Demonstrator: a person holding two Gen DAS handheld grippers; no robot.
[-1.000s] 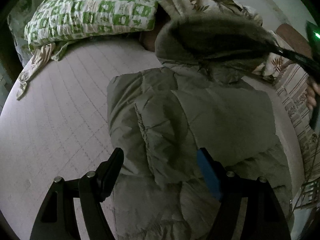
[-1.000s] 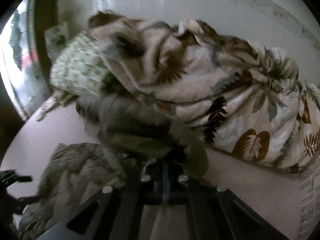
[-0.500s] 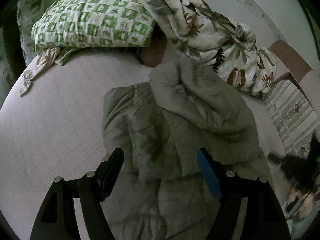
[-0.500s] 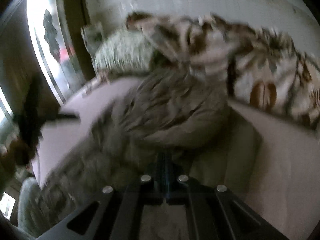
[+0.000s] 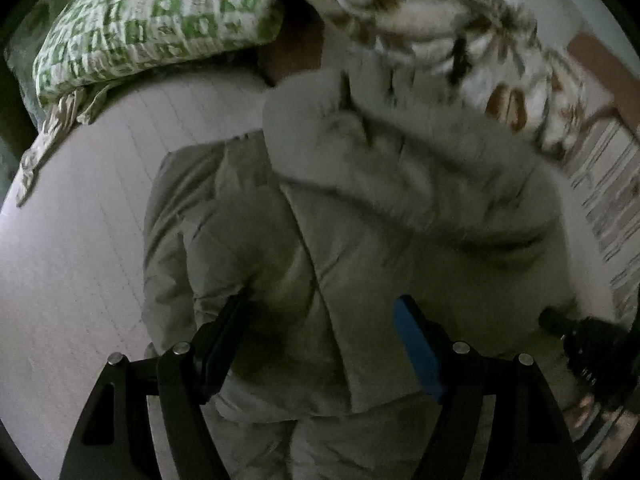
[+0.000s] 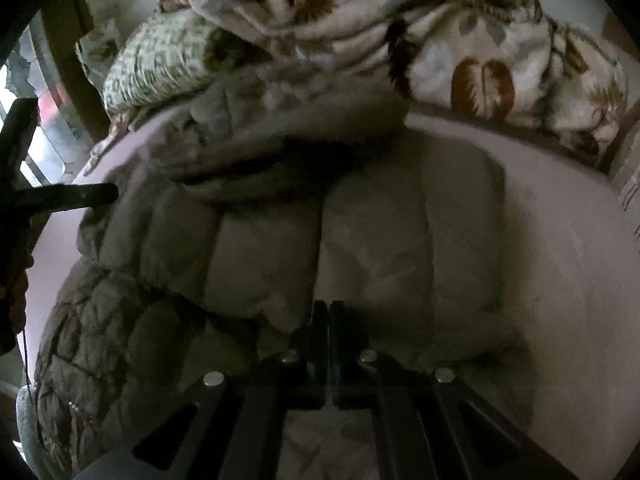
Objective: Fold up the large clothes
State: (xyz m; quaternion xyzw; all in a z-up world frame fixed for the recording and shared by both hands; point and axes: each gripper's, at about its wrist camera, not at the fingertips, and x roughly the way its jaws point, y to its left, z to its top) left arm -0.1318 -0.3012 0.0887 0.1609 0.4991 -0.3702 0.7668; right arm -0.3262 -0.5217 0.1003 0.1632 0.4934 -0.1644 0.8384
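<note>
My left hand-held gripper [image 5: 320,344] hangs over the bed with its jaws spread wide and nothing pinched between them; the padded grey-green coat [image 5: 328,240] lies directly under and ahead of it, puffing up between the two fingers. My right hand-held gripper [image 6: 328,320] has its fingers pressed nearly together at the near edge of the same coat; whether a thin fold of fabric is caught between them I cannot make out, because the tips sit in deep shadow. The coat lies on the pale quilted bed [image 5: 80,240], its long axis running away from me toward the headboard end, with the fur-trimmed hood [image 5: 420,168] folded down over the upper body at the far end. The left hand-held gripper is the nearer to the coat's middle; the right one sits at the coat's side, by the bare mattress. Beyond the hood lie a green-and-white checked pillow [image 5: 160,20] and a leaf-print quilt [image 5: 460,40]. The coat's hem is cut off below both views, and the hood is blurred.
</note>
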